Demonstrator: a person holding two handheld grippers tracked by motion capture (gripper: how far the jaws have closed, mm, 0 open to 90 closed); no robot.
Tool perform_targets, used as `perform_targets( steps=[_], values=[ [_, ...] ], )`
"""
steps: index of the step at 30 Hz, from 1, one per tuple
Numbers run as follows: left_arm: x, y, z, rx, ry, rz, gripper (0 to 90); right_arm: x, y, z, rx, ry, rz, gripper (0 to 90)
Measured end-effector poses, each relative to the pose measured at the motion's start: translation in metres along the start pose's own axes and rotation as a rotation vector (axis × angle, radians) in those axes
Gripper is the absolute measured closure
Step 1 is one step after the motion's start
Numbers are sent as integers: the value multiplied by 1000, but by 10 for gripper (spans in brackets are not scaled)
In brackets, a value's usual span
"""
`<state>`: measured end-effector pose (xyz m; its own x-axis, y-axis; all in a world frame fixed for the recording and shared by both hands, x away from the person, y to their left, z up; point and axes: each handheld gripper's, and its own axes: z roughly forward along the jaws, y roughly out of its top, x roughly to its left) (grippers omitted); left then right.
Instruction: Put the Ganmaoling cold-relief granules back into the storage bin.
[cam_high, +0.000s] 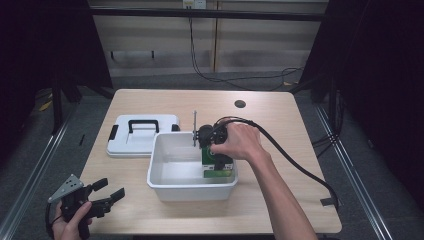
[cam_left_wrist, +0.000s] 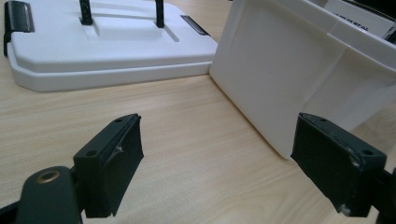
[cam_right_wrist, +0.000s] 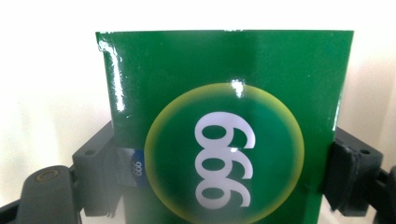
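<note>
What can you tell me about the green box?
The green box is glossy, like printed cardboard, with a yellow-edged circle and white digits that read 999 or 666, depending on which way is up. A small blue patch shows at one side. It stands in the white bin, near its right wall. The right gripper has a jaw on each side of it.

One green box (cam_right_wrist: 224, 140), one white bin (cam_high: 192, 172), one white lid (cam_high: 142, 135), two tongs.

The box (cam_right_wrist: 224, 140) is shiny green with a yellow-edged circle and white numbers. The tub (cam_high: 192, 187) and lid (cam_high: 125, 145) are white. The tabletop (cam_high: 165, 102) is light wood.
</note>
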<state>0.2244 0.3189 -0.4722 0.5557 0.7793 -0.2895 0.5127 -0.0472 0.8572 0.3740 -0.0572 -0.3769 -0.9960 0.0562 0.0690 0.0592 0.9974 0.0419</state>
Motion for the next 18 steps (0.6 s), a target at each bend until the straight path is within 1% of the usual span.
perform_targets(
  steps=[3, 4, 8, 9, 10, 11, 12, 13, 17, 18],
  values=[
    [0, 0, 0, 0, 2, 0, 159, 0, -1, 5, -10, -1, 3, 155],
    [0, 0, 0, -2, 3, 1, 159, 0, 0, 5, 1, -2, 0, 155],
    [0, 0, -1, -6, 3, -1, 159, 1, 2, 13, 4, -9, -4, 154],
    [0, 0, -1, -4, 1, -1, 159, 0, 2, 15, 15, -4, -5, 154],
    [0, 0, -1, -4, 1, 1, 159, 0, 1, 17, 5, -1, -4, 154],
    [0, 0, -1, -4, 1, 2, 159, -1, 1, 18, 1, 3, 7, 154],
    [0, 0, -1, -4, 0, 2, 159, -2, 0, 20, 0, -3, -1, 154],
    [0, 0, 0, -3, 1, 4, 159, -2, -1, 22, -11, 4, 5, 154],
    [0, 0, 0, -2, -1, 8, 159, -1, -2, 22, -1, 1, 12, 152],
    [0, 0, 0, -2, -3, 7, 159, -2, -1, 24, -5, -5, 4, 149]
  ],
)
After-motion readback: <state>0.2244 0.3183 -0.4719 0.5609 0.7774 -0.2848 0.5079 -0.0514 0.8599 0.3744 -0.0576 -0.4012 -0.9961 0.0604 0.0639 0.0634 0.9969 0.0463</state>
